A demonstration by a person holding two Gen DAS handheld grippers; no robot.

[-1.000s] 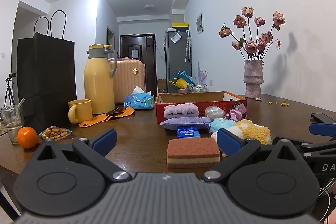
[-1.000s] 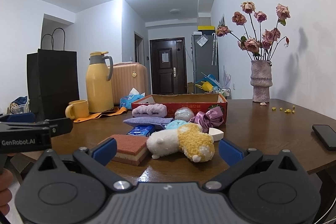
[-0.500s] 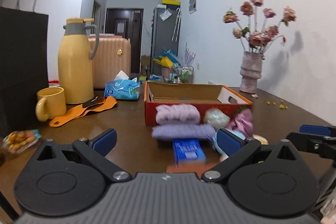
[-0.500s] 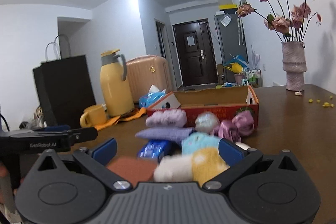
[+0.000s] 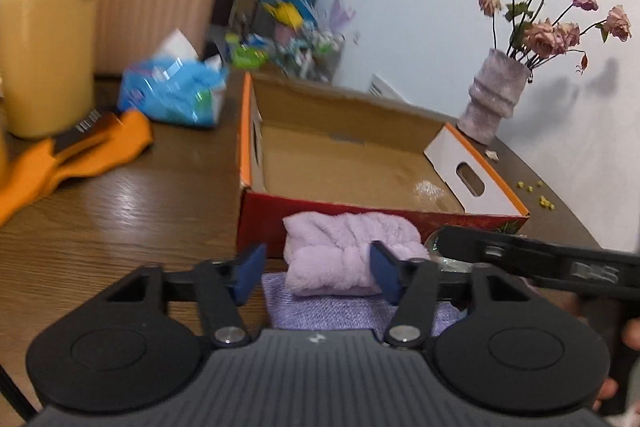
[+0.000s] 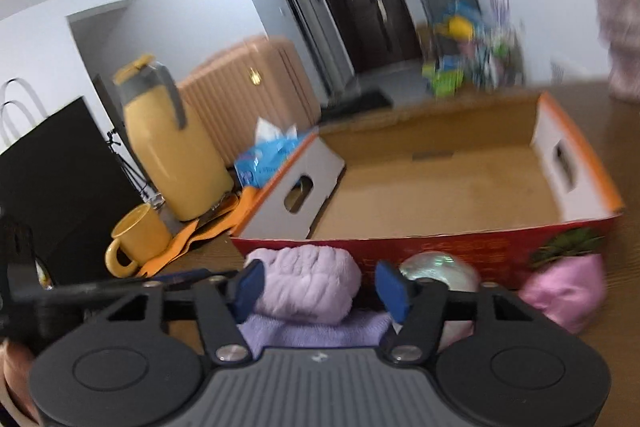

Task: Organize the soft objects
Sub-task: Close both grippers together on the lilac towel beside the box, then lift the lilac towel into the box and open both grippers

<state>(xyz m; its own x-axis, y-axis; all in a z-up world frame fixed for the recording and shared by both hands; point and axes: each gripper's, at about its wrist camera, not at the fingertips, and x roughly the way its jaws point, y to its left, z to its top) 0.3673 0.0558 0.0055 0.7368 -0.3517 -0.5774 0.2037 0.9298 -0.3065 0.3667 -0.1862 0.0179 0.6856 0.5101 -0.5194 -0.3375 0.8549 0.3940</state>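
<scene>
A fluffy lilac roll [image 5: 344, 251] lies on a purple knitted cloth [image 5: 340, 311], right against the red front wall of an open cardboard box [image 5: 256, 223] whose floor is bare. My left gripper [image 5: 317, 273] hangs over the roll. Its jaws are closing with the roll between them; the left pad stands clear of it. My right gripper [image 6: 320, 287] frames the same lilac roll [image 6: 308, 283] from the other side, jaws closing, the right pad apart from it. Beside the roll lie an iridescent ball [image 6: 440, 267] and a pink satin bow [image 6: 568, 291].
A yellow thermos [image 6: 172, 147], a yellow mug [image 6: 136, 243], an orange cloth [image 5: 80, 155] and a blue tissue pack [image 5: 172, 91] stand left of the box. A vase of dried roses [image 5: 492, 99] is at the far right. A black paper bag [image 6: 52, 179] stands at the left.
Both grippers have moved forward to the box front and tilted down. Their jaws have narrowed around the lilac roll. The sponge and the plush toys have dropped out of view.
</scene>
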